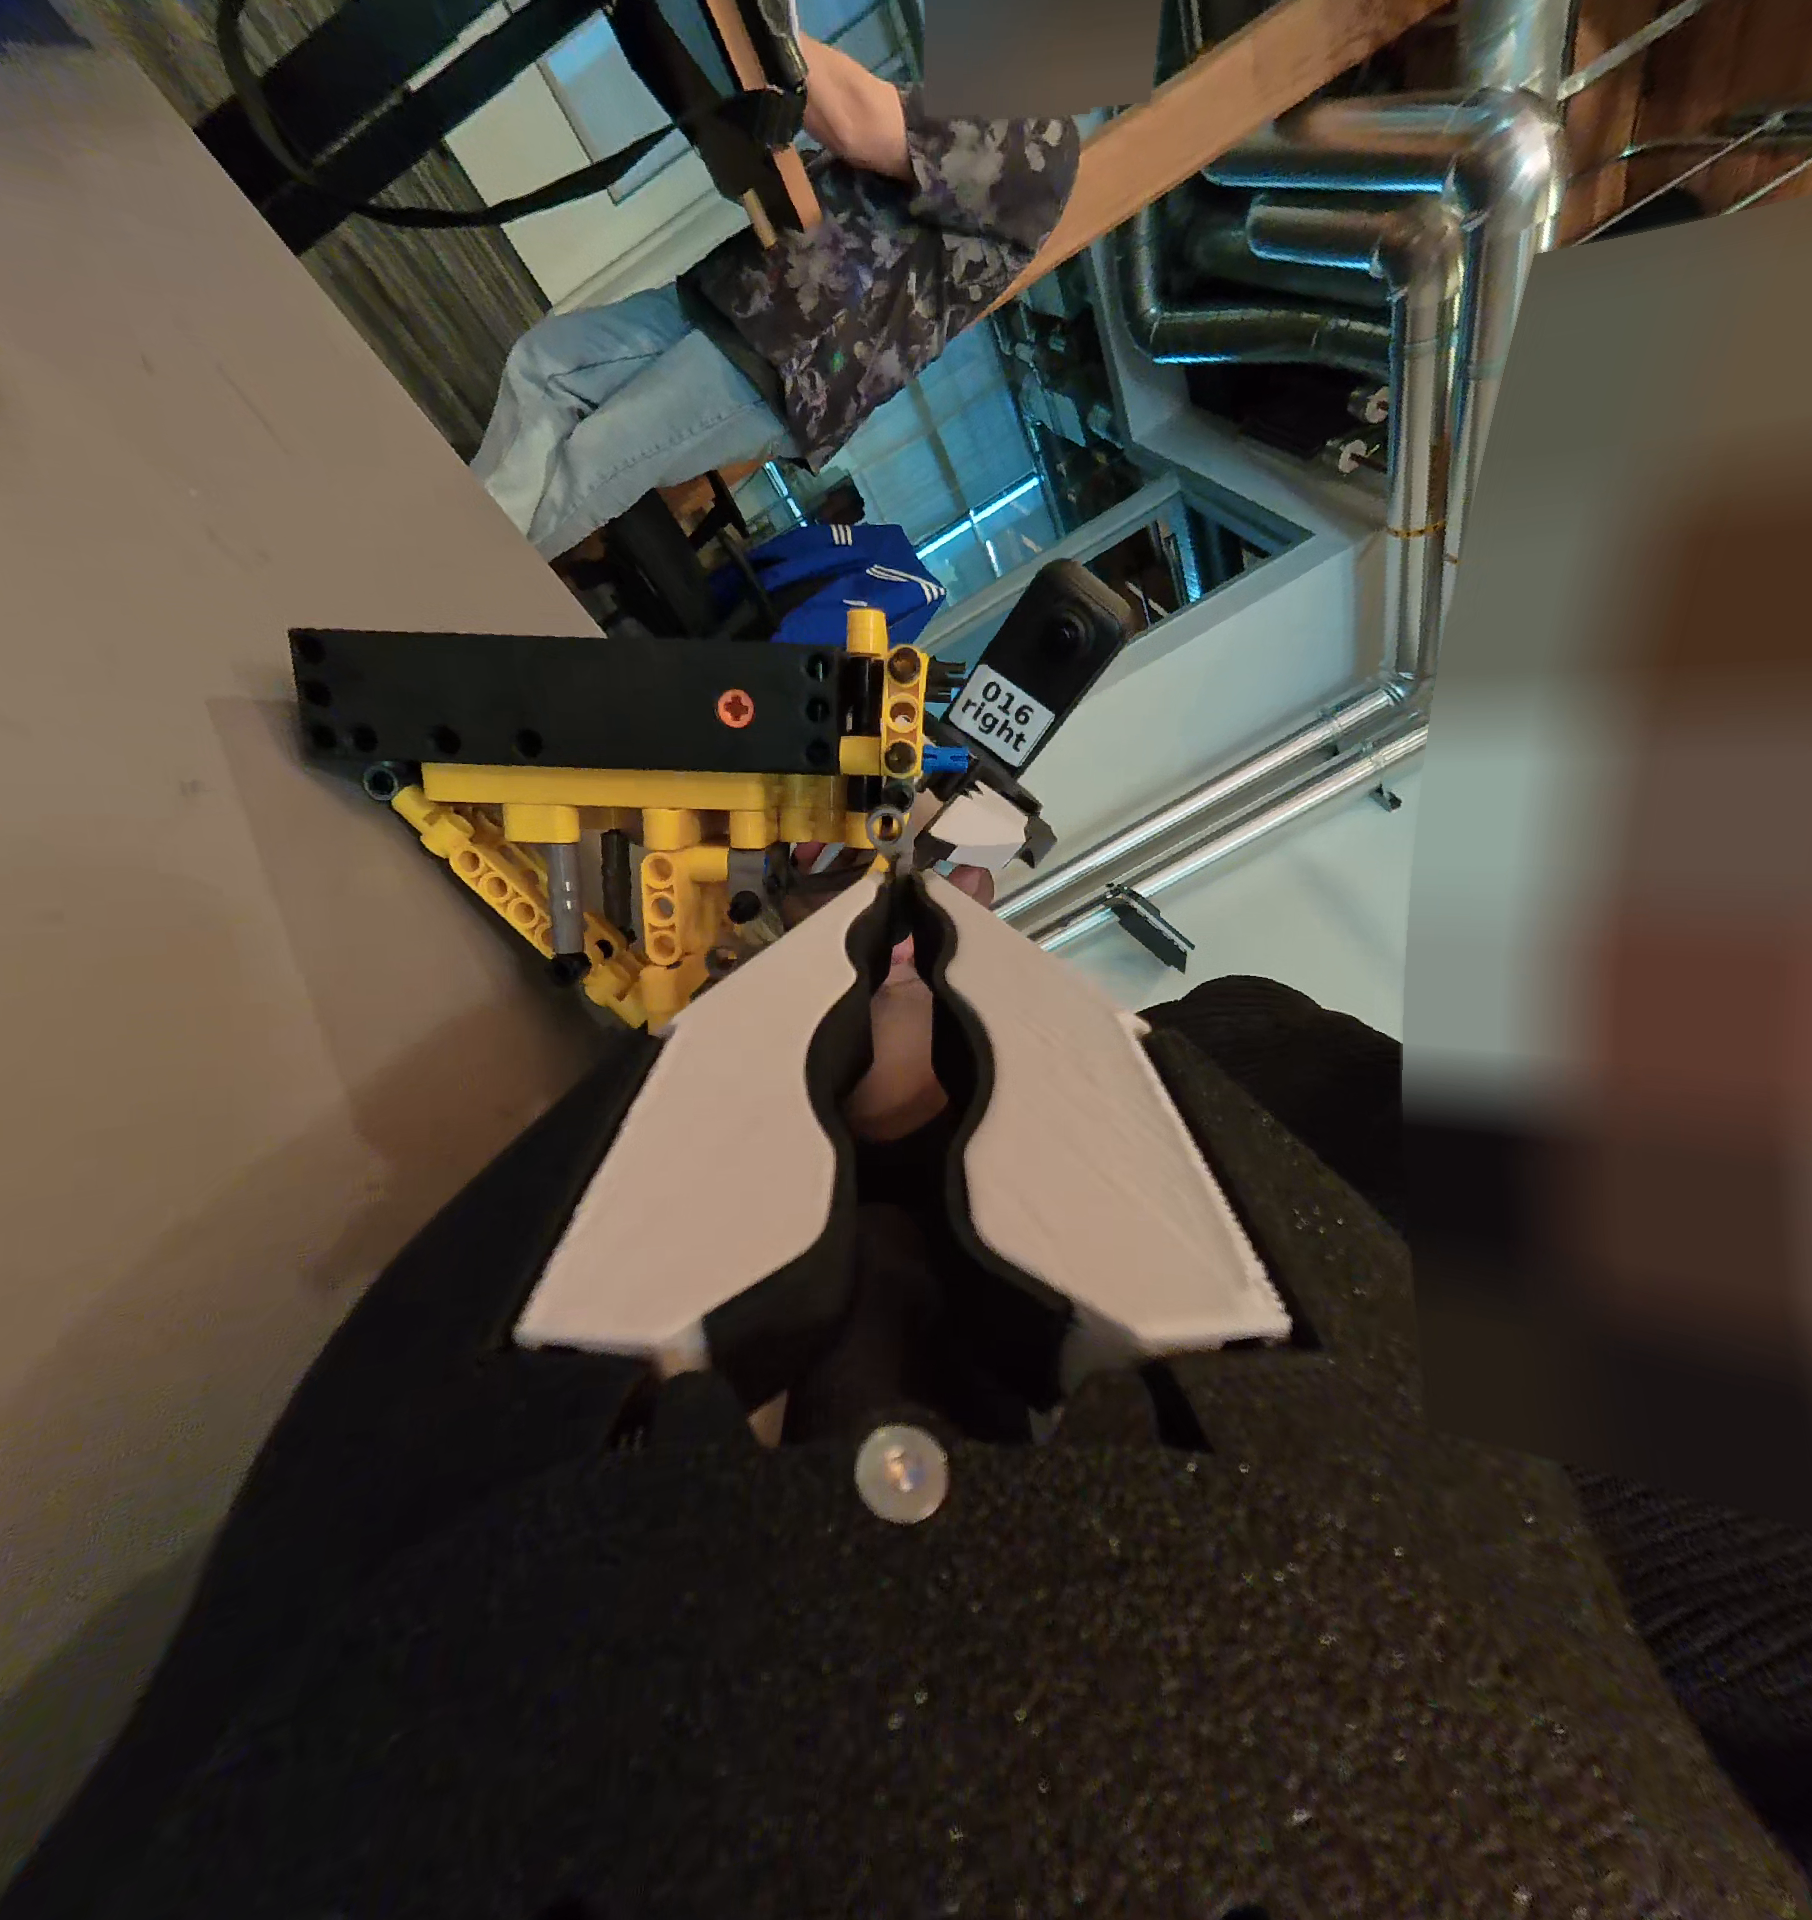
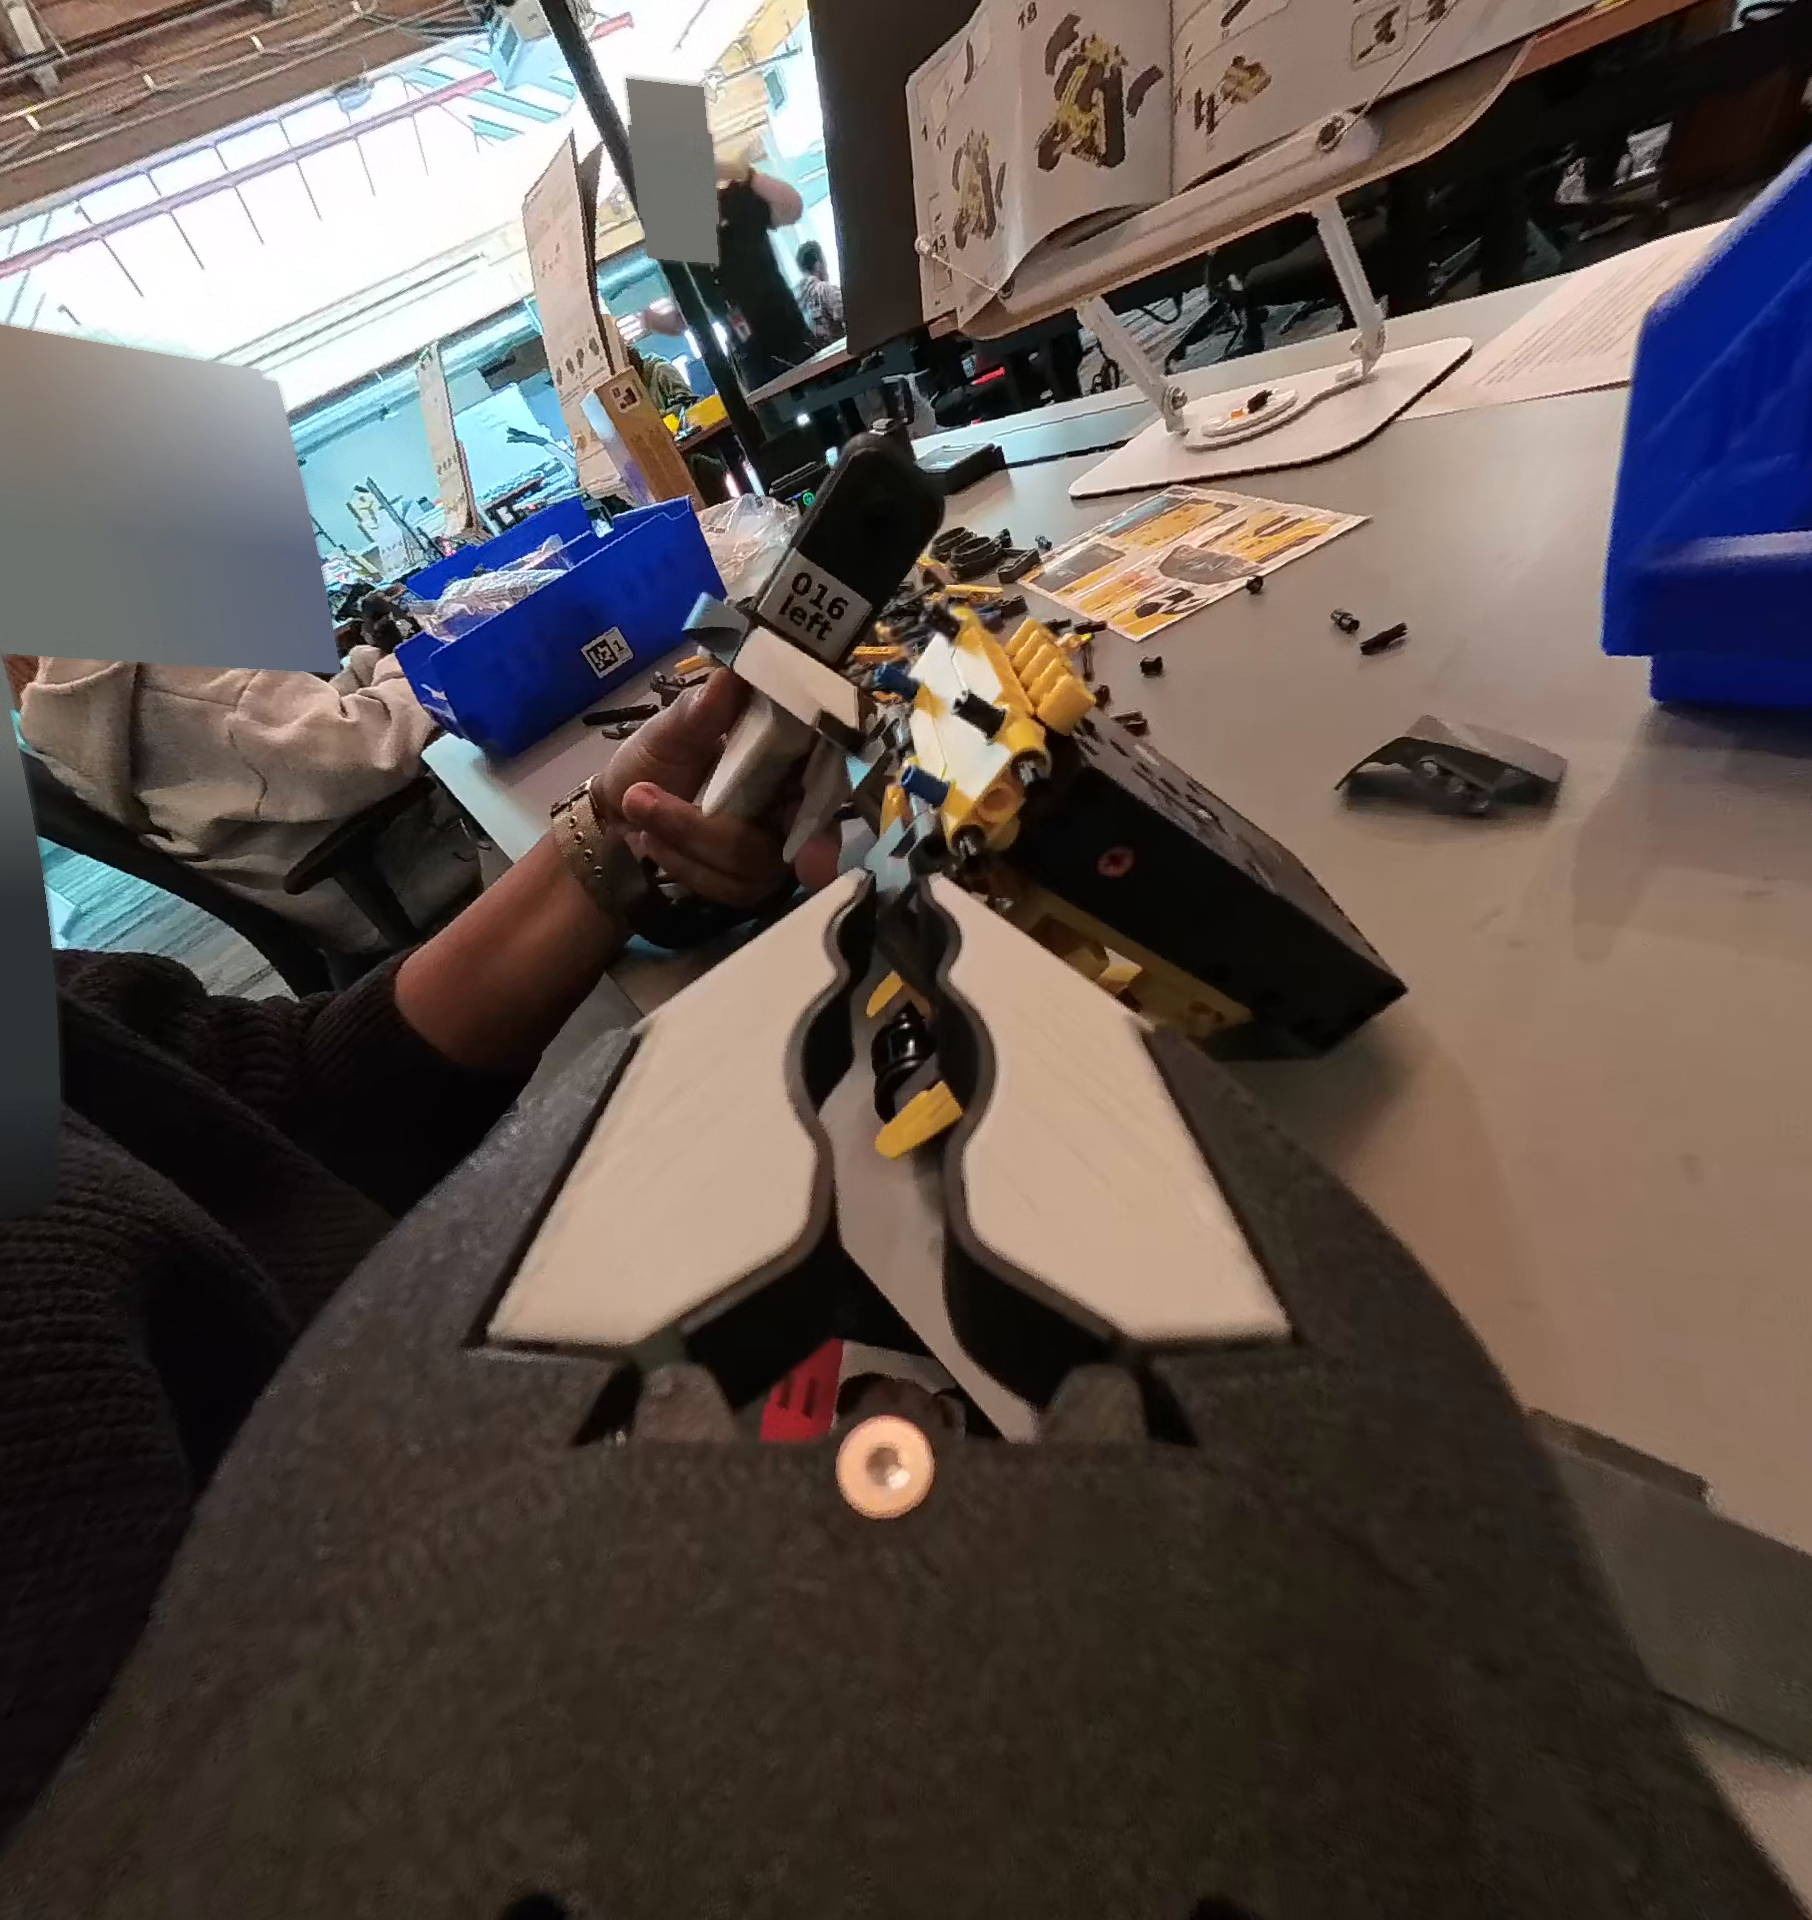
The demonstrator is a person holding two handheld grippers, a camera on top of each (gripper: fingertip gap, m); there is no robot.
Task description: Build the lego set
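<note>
The black and yellow brick model (image 1: 611,769) lies on the grey table (image 1: 154,935), in the middle left of the left wrist view. Its long black beam, with round holes and one red cross pin, is on top there; yellow beams and grey pins sit below it. In the right wrist view the same model (image 2: 1141,883) is in the centre, tilted, with one black end on the table and the yellow end raised.

The left gripper (image 1: 897,883) has its tips nearly together at a small grey part on the model's corner. The right gripper (image 2: 897,894) meets the same end, tips close together.
</note>
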